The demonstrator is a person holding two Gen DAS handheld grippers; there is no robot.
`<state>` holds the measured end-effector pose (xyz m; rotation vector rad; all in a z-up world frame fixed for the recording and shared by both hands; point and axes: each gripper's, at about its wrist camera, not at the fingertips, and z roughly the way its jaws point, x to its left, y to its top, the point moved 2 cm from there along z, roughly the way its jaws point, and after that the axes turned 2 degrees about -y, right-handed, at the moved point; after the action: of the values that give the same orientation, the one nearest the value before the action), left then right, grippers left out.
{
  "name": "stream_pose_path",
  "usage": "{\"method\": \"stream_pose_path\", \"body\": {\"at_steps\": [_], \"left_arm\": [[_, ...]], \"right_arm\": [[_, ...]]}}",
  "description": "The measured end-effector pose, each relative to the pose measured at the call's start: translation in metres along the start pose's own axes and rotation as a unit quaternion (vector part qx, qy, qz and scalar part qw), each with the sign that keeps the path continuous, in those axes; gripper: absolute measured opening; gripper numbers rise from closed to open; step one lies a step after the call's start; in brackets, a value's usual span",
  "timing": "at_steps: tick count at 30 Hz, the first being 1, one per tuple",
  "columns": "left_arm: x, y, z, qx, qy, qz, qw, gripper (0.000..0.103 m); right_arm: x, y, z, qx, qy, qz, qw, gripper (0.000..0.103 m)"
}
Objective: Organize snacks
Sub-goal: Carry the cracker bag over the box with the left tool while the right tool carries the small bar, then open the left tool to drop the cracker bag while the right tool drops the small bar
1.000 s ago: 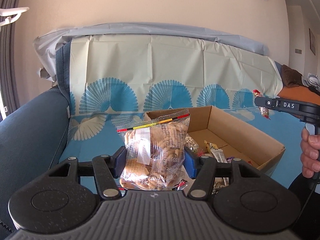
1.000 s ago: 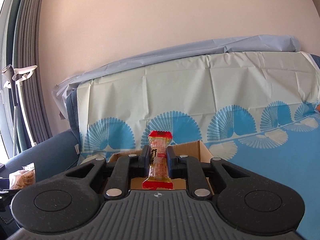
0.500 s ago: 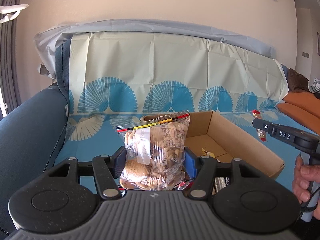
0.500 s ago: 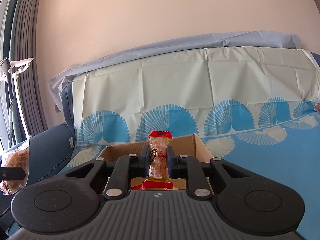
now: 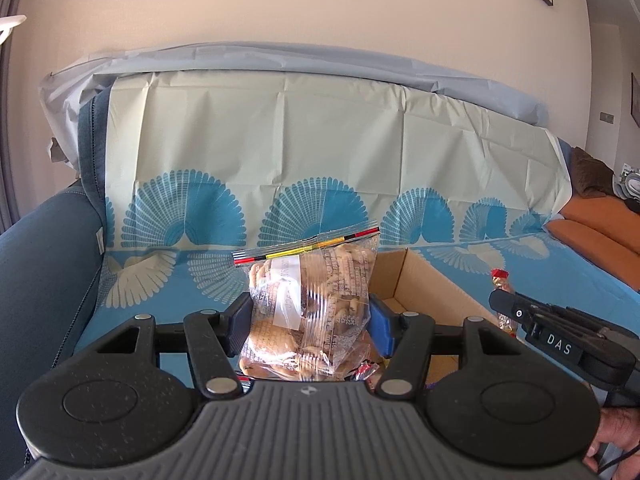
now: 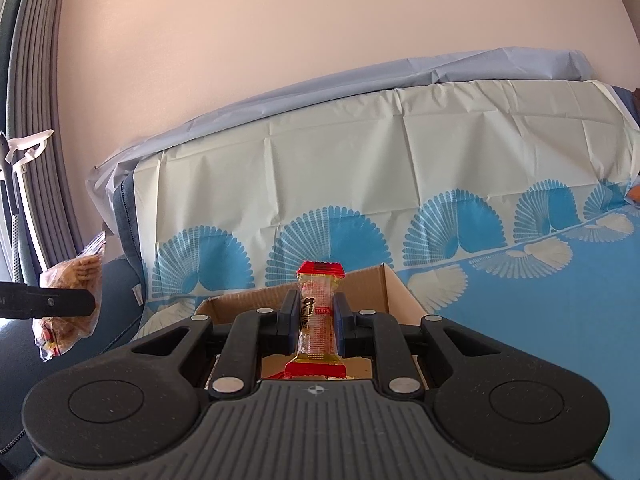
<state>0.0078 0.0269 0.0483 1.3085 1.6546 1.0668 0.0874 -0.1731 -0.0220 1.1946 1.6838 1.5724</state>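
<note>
We work over a sofa draped in a fan-patterned cover, the largest thing ahead of both tongs, with a dark blue armrest off to the outer side of the left tongs. On the seat, just beyond and below both pairs of tongs, stands the open cardboard box; its near and right walls are the edges we must clear.

The left tongs pinch a clear zip bag of biscuits at mid-height, pads pressed into its soft sides. We judge the step to be carrying each snack to its place, so we should keep the squeeze gentle: biscuits crush, and the slack film can slip. Lower it upright, bottom first.

The right tongs are pressed nearly together on a slim red-ended snack bar, held upright directly above the box mouth. In the left view those tongs sit close to the right of ours, so we keep the two apart. There is open room over the seat on either side of the box.
</note>
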Motion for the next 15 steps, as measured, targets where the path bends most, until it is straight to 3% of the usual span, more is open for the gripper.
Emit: {"method": "stream_pose_path", "body": {"at_steps": [13,15], "left_arm": [[-0.040,0.044,0.048,-0.013,-0.024,-0.002,0.9996,0.065],[-0.046,0.051,0.052,-0.015,-0.025,-0.004,0.9995,0.073]], "right_arm": [[-0.004,0.000,0.003,0.002,0.000,0.008,1.000,0.018],[-0.004,0.000,0.004,0.003,-0.001,0.010,1.000,0.018]]}}
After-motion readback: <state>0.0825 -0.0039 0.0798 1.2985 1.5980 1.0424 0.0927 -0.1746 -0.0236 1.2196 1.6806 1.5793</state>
